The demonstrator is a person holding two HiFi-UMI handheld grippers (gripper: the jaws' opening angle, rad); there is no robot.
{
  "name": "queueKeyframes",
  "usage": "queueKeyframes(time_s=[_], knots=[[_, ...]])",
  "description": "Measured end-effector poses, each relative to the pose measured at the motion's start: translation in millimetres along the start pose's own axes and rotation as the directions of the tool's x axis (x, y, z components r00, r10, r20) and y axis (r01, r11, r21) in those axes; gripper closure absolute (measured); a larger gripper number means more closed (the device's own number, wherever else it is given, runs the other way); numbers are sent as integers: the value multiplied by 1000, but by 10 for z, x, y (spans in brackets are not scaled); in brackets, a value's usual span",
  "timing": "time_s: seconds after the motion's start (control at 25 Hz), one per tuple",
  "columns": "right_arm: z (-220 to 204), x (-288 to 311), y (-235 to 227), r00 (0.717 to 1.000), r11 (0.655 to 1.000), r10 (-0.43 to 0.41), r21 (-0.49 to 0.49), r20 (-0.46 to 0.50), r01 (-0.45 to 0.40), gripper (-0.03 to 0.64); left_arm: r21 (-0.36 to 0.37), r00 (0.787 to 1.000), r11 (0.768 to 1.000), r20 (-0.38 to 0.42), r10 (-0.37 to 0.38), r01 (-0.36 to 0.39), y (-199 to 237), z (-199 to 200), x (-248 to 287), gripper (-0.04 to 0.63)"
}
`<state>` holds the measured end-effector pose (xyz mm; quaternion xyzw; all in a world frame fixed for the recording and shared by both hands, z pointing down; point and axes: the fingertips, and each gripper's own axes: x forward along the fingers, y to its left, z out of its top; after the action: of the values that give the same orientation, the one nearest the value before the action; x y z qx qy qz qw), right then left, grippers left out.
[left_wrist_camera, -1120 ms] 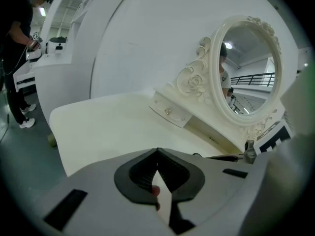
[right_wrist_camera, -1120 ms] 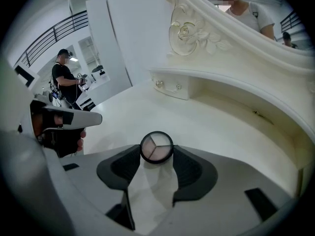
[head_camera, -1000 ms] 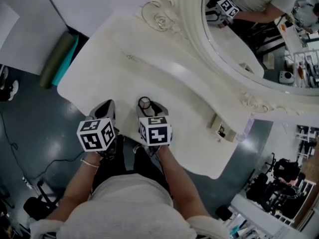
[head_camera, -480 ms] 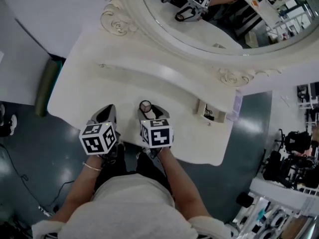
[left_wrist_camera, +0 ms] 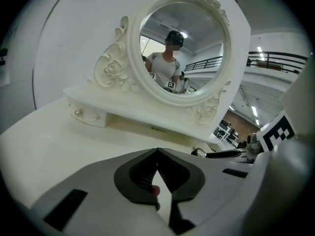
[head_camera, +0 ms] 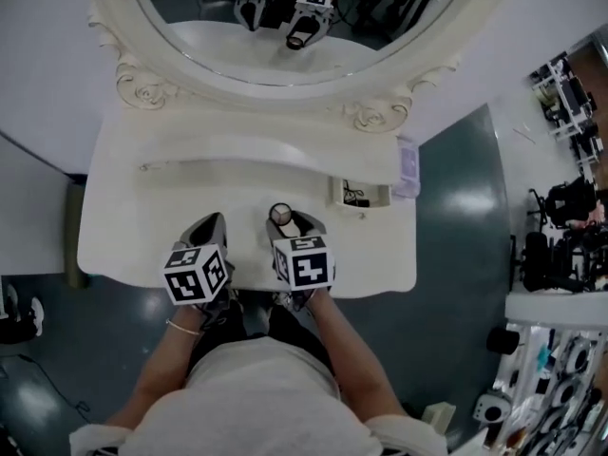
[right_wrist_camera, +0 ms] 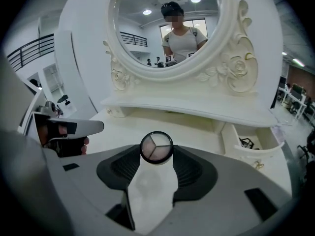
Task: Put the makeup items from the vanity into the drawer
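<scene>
A round compact (right_wrist_camera: 156, 147) with three pinkish powder sections stands between the tips of my right gripper (right_wrist_camera: 156, 152), which is shut on it. In the head view the right gripper (head_camera: 288, 222) holds the compact (head_camera: 280, 215) over the front of the white vanity top (head_camera: 142, 226). A small open drawer (head_camera: 361, 207) lies just right of it, with a dark item (head_camera: 353, 196) inside; the right gripper view shows the drawer (right_wrist_camera: 246, 155) at lower right. My left gripper (head_camera: 207, 228) hangs beside the right one, jaws shut tip to tip (left_wrist_camera: 157, 154) with nothing seen between them.
An oval mirror (head_camera: 285, 17) in an ornate white frame rises behind a raised shelf (head_camera: 266, 150) with a small knob (head_camera: 142, 167) at its left. A purple item (head_camera: 407, 167) lies at the shelf's right end. Dark floor surrounds the vanity; shelving stands at far right.
Both grippers have travelled along the vanity's front toward the open drawer, the right one still holding the compact. The view has swung to face the mirror squarely.
</scene>
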<state>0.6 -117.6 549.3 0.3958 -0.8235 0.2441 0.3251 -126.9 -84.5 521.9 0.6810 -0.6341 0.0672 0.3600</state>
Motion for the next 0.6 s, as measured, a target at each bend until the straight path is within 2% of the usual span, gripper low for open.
queueKeyframes(time_s=[0.28,0.6], knots=[[-64,-298,-508,996,993,-82,94,45,77,408,72,997,994,-21,-79,80,-511,51,244,592],[-135,-627,-1026,982,971,-173,184,80,156,408,140,984,975,-65,-166,173,-1074,-1,463,592]])
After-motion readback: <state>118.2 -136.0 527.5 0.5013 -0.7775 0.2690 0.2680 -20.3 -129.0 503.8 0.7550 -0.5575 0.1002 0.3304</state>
